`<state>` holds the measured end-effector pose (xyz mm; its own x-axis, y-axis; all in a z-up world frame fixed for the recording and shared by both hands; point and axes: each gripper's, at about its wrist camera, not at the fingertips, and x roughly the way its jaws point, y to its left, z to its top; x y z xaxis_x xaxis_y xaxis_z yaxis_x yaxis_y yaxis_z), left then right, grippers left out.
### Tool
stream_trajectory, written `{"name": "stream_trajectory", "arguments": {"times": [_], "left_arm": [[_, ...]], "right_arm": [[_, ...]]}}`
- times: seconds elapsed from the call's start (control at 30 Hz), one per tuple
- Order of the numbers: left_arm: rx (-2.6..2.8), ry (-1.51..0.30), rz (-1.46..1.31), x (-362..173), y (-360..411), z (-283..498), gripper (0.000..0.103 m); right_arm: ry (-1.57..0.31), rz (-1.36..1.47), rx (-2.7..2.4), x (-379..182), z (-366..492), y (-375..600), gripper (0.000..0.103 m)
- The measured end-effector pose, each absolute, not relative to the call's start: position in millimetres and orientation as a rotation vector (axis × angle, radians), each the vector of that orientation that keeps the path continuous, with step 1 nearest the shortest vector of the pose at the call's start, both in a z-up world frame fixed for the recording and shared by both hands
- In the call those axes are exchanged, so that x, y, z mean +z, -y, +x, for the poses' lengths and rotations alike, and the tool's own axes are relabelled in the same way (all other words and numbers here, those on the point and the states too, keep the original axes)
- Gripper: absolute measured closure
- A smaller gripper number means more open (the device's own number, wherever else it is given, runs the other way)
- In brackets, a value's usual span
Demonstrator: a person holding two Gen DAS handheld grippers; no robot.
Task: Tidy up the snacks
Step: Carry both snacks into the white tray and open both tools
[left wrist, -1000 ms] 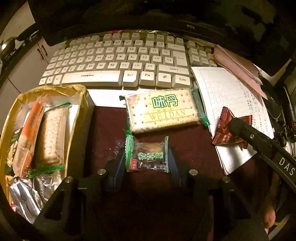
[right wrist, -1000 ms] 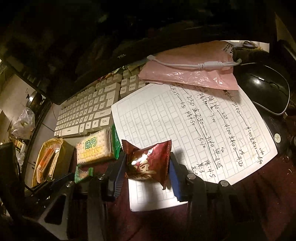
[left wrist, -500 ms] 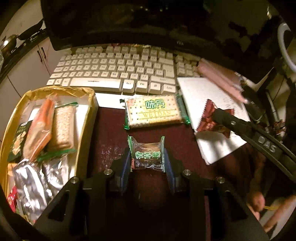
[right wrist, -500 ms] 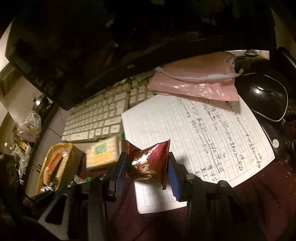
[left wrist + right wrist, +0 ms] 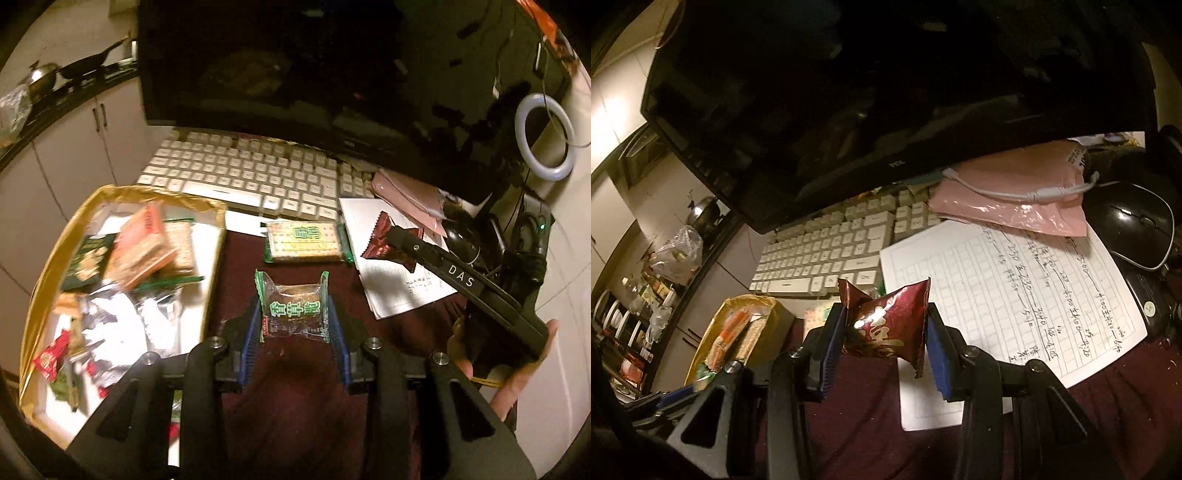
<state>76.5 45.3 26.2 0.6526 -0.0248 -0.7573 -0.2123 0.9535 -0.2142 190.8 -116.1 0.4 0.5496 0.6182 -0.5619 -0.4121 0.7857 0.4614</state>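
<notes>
on the desk (image 5: 295, 424), covered by a dark red cloth, a white keyboard (image 5: 251, 181) is seen below a dark monitor (image 5: 314, 74). the left gripper (image 5: 293, 332) is closed on a clear, green-edged snack packet (image 5: 293, 310), held above the cloth between the blue pads. a gold-lined box (image 5: 40, 295) of assorted snacks is placed to the left, well clear of the packet. a cracker pack (image 5: 306, 242) is laid just in front of the keyboard. the right gripper (image 5: 884, 341) is closed on a dark red foil snack (image 5: 886, 321), held above the edge of a gridded, handwritten sheet (image 5: 1015, 295). a pink bag (image 5: 1008, 199) and a black mouse (image 5: 1134, 225) are found beyond the sheet. a hand (image 5: 517, 373) is seen on the right gripper's handle.
</notes>
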Motion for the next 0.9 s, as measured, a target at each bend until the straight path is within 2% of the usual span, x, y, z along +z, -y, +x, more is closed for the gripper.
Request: {"name": "stream_trajectory", "arguments": {"times": [0.4, 0.9], "left_arm": [[0.201, -0.814, -0.363, 34, -87, 27, 0.066], [0.373, -0.791, -0.447, 25, -162, -26, 0.066]], "right_arm": [[-0.752, 0.231, 0.724, 9, 167, 88, 0.062], [-0.783, 0.182, 0.992, 17, 75, 0, 0.062]]}}
